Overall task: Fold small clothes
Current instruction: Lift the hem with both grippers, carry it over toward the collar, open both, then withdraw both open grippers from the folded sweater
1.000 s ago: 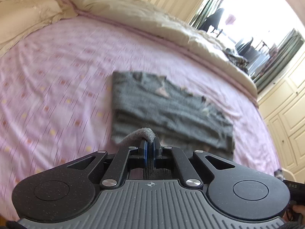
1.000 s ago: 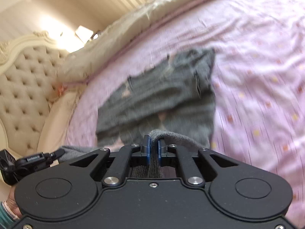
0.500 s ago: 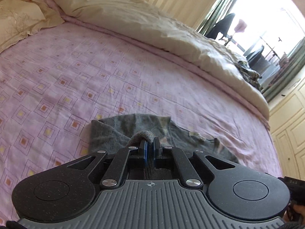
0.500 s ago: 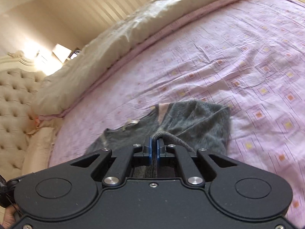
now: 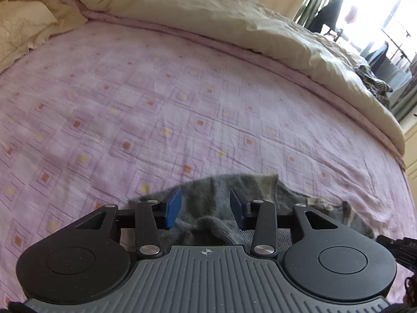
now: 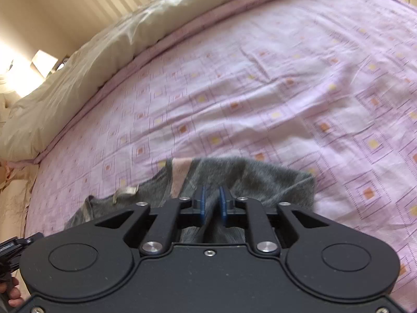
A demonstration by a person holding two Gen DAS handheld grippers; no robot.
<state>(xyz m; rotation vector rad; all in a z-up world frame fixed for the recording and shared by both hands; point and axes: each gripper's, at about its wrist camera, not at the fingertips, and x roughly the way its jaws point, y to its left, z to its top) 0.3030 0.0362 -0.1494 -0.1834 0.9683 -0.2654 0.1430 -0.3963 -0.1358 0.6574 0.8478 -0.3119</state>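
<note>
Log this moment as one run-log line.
task: fold small clothes | left gripper: open above grey garment | right gripper: slightly open, garment between pads | surface: pink bedsheet

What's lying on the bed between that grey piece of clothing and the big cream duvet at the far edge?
Nothing. In the left wrist view, only bare pink patterned sheet stretches from the grey garment to the cream duvet. The right wrist view agrees.

A small grey knitted garment [image 5: 216,208] lies bunched on the pink patterned bed sheet [image 5: 182,99], near the sheet's close edge. Its fuzzy grey fabric is folded over on itself, with soft ridges and creases rather than a flat spread. A pale pink band [image 6: 179,172] runs across one part, and a small light tag [image 6: 125,191] shows at its upper hem
</note>
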